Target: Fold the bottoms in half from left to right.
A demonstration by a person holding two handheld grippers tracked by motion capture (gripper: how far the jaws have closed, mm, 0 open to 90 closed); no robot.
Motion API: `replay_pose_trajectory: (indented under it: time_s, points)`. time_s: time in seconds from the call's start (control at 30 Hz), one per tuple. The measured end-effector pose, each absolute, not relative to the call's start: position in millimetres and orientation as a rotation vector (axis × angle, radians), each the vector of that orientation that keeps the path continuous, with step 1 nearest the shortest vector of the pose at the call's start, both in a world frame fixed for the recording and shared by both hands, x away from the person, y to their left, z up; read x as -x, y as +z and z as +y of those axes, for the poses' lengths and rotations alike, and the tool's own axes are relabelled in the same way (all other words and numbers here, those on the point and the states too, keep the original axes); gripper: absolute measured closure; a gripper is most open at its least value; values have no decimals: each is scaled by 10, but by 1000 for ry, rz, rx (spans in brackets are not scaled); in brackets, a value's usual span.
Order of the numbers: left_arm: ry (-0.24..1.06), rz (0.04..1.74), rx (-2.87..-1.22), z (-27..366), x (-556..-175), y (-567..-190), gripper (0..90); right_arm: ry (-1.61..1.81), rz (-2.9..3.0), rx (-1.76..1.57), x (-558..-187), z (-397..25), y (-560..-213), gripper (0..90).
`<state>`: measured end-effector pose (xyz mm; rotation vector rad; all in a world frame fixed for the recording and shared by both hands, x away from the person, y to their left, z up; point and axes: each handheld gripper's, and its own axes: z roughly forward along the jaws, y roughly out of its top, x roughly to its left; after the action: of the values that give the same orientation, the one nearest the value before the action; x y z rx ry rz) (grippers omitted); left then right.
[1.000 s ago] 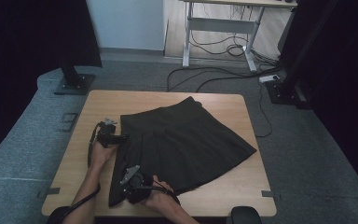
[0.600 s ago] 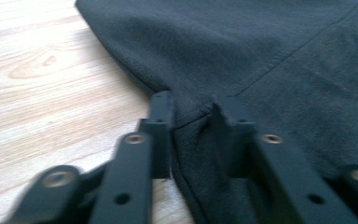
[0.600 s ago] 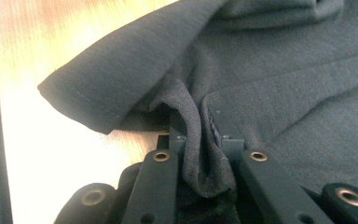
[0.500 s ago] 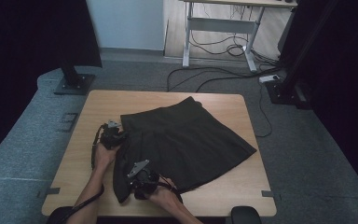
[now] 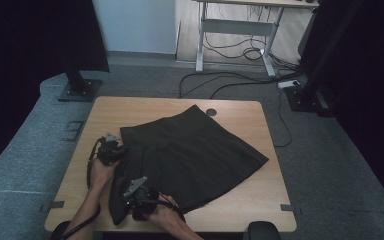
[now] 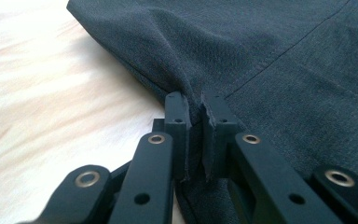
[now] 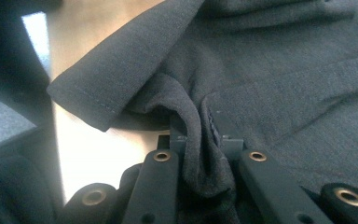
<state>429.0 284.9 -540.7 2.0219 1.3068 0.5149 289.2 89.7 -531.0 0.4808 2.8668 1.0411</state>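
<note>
Skirt (image 5: 190, 152), dark, pleated, spread on the wooden table (image 5: 260, 200), seen from the high view. Waistband end lies toward the near-left corner, hem fans out far-right, so the long axis runs on a diagonal across the table. Left gripper (image 5: 111, 151) sits at the skirt's left edge, near the upper waist corner. Right gripper (image 5: 139, 196) sits at the near edge, lower waist corner, where a flap of cloth is already turned up. Both hands are at the same short side of the garment; the bulk of it lies away from the jaws, forward and to the right. Floor around is grey carpet, a desk frame (image 5: 235, 35) well behind.

Left gripper view: left gripper (image 6: 195, 105) has its jaws clenched on a pinch of the skirt (image 6: 279, 70) right at the edge; fabric puckers up between them. Pale table (image 6: 51, 93) shows to the left, cloth stretches off ahead and to the right.

Right gripper view: right gripper (image 7: 198, 121) jaws closed on a thick gathered fold of the skirt (image 7: 279, 88); a hemmed edge curls over just left of the grip, lifted clear of the table (image 7: 88, 149).

Judgement: with both corners of the waist side held, the coming move looks like a fold carried along the long axis toward the hem. Right hand is nearer the person; left has the shorter travel to the far side.
</note>
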Motion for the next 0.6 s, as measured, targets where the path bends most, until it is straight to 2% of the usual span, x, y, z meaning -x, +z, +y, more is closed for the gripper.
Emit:
replay_pose_trajectory:
  time_s: [0.3,0.6]
  points:
    - [578,1360,-2081,3190,-3929,-5350,818,1039,2925,-337,-2643,1370,-5296,812]
    - [548,1385,-2011,3244,-3889,-5373,819,1046,2948,-321,-2652,1342,-5207,813]
